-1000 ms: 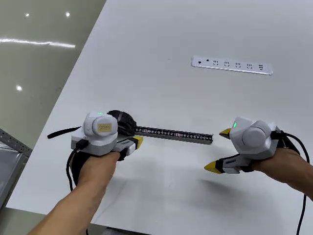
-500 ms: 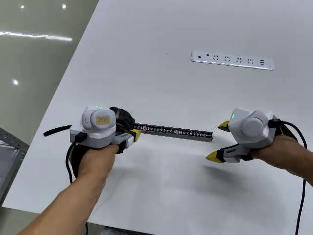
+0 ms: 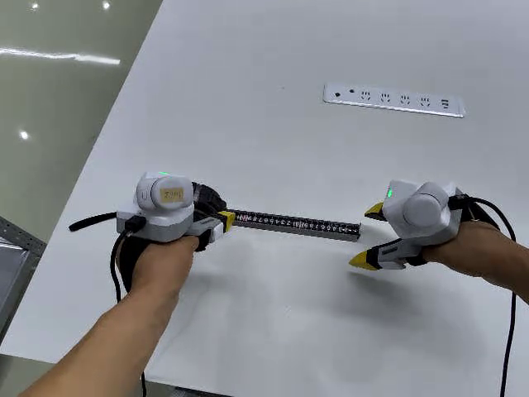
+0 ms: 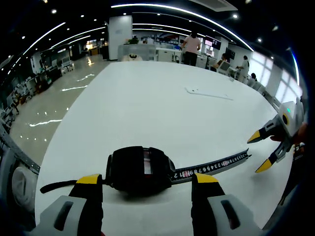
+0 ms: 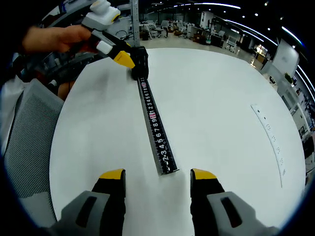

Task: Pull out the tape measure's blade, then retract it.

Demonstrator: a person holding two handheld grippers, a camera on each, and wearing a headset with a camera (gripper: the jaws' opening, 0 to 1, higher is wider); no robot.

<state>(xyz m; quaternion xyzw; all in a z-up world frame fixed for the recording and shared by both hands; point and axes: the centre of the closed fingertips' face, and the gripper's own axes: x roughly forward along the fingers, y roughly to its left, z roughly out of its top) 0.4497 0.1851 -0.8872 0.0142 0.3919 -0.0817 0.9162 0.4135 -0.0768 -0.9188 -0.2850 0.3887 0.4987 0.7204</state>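
The black tape measure lies on the white table with its blade drawn out to the right. My left gripper is open, its jaws standing either side of the case without touching it. My right gripper is open just past the blade's free end, with nothing between its fingers. In the right gripper view the blade runs from the case and ends a little ahead of the gap between my own jaws. The left gripper view shows the blade reaching toward the right gripper.
A white power strip lies flat at the far right of the table. The tape's black wrist strap trails left toward the table's left edge. A metal rack stands below that edge. People stand far behind the table.
My left gripper has edged forward around the tape measure's case. The right gripper has drifted slightly away from me. The blade's length looks the same.
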